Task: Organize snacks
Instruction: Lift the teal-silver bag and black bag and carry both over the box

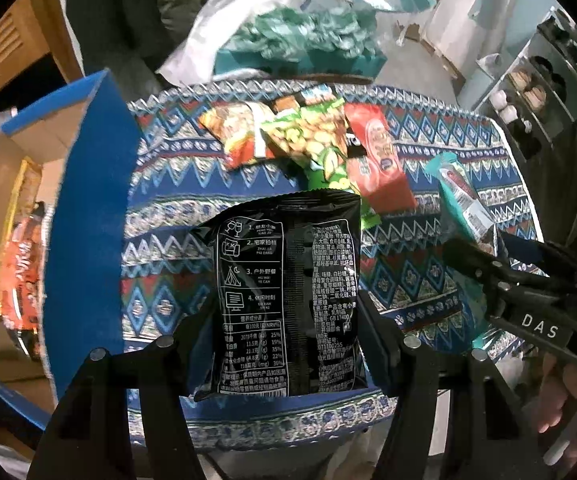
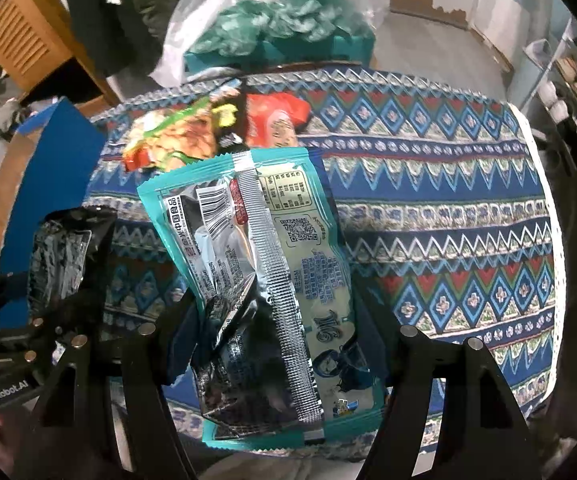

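Gripping a black snack bag (image 1: 284, 296), the left gripper (image 1: 288, 332) hangs over a patterned tablecloth (image 1: 428, 280); the right gripper (image 2: 276, 340) clasps a teal packet (image 2: 264, 280).

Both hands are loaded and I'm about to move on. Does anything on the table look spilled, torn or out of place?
Nothing spilled or torn. The leftover snack packets lie in a loose overlapping heap at the table's far edge. The black packet and the teal packet each sit between fingers, seemingly intact.

The desk's cloth (image 2: 448, 208) is blue, red and white (zigzags, diamonds). On it lie green and red packets (image 1: 328, 148); beside it, a blue box (image 1: 84, 208).
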